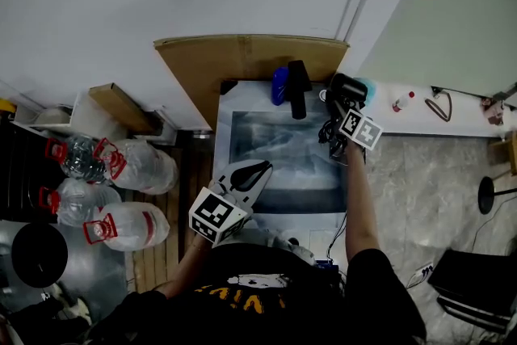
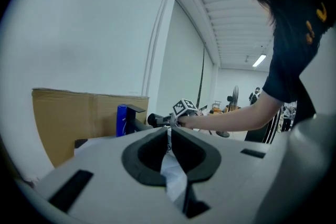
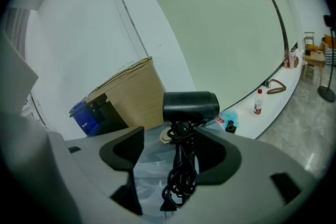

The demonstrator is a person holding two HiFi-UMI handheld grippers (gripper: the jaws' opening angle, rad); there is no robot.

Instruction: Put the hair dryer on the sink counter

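The black hair dryer (image 1: pixel 347 89) hangs over the back right corner of the white sink (image 1: pixel 226 121), which is covered in plastic film. My right gripper (image 1: pixel 339 107) is shut on its handle. In the right gripper view the hair dryer (image 3: pixel 190 106) stands upright between the jaws, its cord wound round the handle and the plug dangling. My left gripper (image 1: pixel 260 169) hovers over the sink's front left part, shut and empty. From the left gripper view (image 2: pixel 169 134) the hair dryer (image 2: pixel 157 119) shows far off, beside the right gripper's marker cube.
A blue bottle (image 1: pixel 279 85) and a black faucet (image 1: pixel 297 89) stand at the sink's back, before a cardboard sheet (image 1: pixel 242 56). Water jugs (image 1: pixel 121 166) lie on the floor at left. At right, a white ledge (image 1: pixel 460 121) carries a small bottle (image 1: pixel 401 101). A black chair (image 1: pixel 472 287) stands right.
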